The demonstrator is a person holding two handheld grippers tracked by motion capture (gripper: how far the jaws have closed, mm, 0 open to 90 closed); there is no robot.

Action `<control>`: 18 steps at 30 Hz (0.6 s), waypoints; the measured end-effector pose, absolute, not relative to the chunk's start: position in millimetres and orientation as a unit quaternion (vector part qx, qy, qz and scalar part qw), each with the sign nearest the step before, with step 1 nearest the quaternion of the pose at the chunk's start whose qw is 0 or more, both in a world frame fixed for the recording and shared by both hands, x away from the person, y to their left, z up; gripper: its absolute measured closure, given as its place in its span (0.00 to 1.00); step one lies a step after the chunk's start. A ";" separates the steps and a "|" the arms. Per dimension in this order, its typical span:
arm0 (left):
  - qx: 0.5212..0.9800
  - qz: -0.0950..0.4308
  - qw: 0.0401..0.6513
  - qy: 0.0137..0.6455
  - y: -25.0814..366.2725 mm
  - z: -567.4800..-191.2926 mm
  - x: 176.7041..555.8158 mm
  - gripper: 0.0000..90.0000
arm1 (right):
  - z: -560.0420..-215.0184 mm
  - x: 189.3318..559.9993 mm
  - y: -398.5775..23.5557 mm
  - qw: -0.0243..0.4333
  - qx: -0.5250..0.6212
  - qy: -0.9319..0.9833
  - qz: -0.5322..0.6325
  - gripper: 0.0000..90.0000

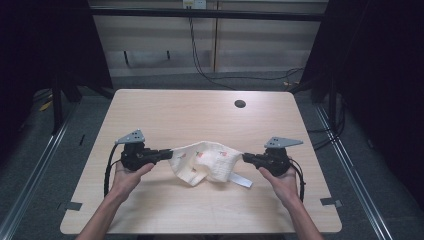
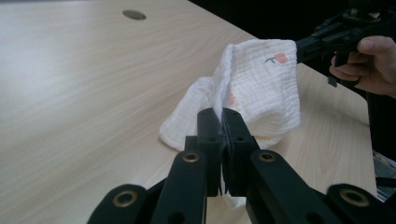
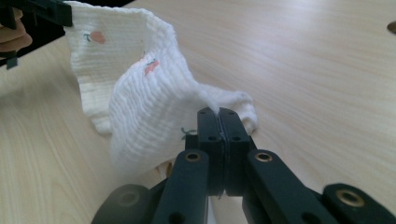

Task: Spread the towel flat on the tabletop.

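Note:
A white cloth (image 1: 207,161) with small orange flower prints hangs between the two grippers over the middle of the wooden table (image 1: 165,107). My left gripper (image 1: 169,153) is shut on the cloth's left corner, its jaws pinching the fabric edge (image 2: 223,100). My right gripper (image 1: 244,157) is shut on the opposite corner (image 3: 212,103). The cloth (image 2: 261,84) sags in folds between them, its lowest part resting on the table. In the left gripper view the right gripper (image 2: 303,46) shows at the top right; in the right gripper view the left gripper (image 3: 65,16) shows at the top left.
A round cable hole (image 1: 240,104) sits in the far right part of the tabletop. A white strip (image 1: 241,180) trails from the cloth onto the table. Dark floor and metal rails surround the table; cables run along the back wall.

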State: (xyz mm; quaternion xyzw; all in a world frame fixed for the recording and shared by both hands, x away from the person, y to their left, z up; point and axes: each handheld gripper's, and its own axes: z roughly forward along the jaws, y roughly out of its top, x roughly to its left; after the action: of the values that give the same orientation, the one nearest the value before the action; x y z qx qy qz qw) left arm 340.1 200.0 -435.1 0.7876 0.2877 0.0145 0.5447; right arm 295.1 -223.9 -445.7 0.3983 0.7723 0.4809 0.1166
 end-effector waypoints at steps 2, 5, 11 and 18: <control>0.785 0.019 0.551 0.283 200.8 -428.2 337.9 0.97 | -438.6 294.3 -225.0 0.121 0.392 0.772 0.486 0.99; 0.781 0.025 0.558 0.279 201.5 -419.8 335.2 0.97 | -429.6 293.5 -226.5 0.133 0.387 0.774 0.484 0.99; 0.771 0.032 0.575 0.271 200.6 -401.4 336.6 0.97 | -399.4 291.1 -233.6 0.147 0.372 0.775 0.489 0.99; 0.762 0.045 0.591 0.261 197.9 -380.8 337.4 0.97 | -366.0 293.9 -241.2 0.170 0.356 0.774 0.495 0.99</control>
State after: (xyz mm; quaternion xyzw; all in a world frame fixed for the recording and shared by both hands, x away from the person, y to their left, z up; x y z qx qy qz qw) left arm 337.4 197.9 -380.8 0.7618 0.2606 0.0447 0.5914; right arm 293.9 -241.2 -366.0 0.3565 0.7740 0.4948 0.1704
